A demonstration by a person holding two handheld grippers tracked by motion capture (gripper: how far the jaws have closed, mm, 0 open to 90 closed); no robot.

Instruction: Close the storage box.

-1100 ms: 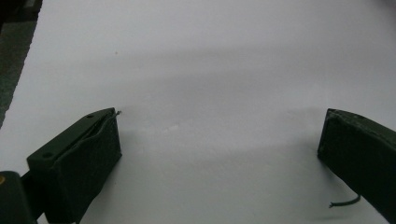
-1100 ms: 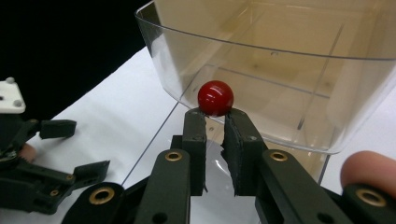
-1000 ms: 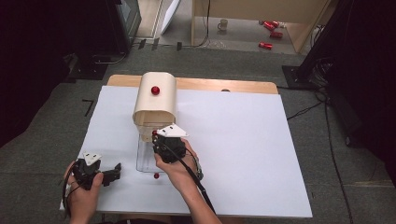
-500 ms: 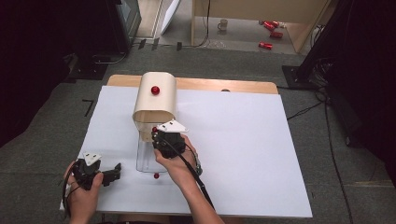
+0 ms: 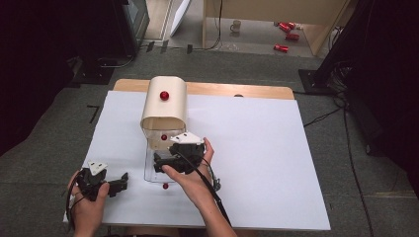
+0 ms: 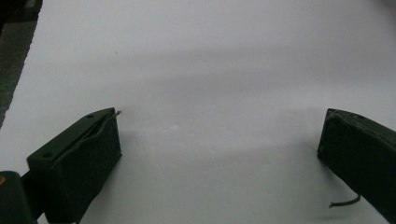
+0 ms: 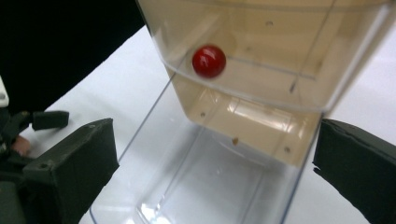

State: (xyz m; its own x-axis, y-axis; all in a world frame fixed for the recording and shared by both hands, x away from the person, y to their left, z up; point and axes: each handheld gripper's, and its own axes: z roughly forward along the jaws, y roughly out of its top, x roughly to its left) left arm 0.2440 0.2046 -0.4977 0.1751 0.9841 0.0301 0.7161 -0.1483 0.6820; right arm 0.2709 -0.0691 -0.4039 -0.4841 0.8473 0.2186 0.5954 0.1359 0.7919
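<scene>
A cream box with a rounded top (image 5: 163, 106) stands on the white table (image 5: 257, 148), with a red knob (image 5: 164, 95) on top. A clear plastic drawer (image 5: 150, 170) is pulled out in front of it, a red knob (image 5: 165, 186) at its near end. My right gripper (image 5: 160, 162) hovers over this drawer; its jaws have just been opening and now stand wide, pressing nothing. In the right gripper view the right gripper (image 7: 215, 140) frames the clear drawer (image 7: 205, 186) and a red ball (image 7: 208, 60) on the box's clear front. My left gripper (image 5: 118, 181) (image 6: 219, 130) rests open over bare table.
The table's front edge (image 5: 197, 228) runs close under both hands. Broad white surface lies to the right of the box. On the floor beyond the table sit a mug (image 5: 236, 24) and red cans (image 5: 286, 37). Cables cross the floor at right (image 5: 321, 116).
The right gripper's black jaws now show spread over the drawer. Both hands stay about where they were, and the box and drawer have not moved.
</scene>
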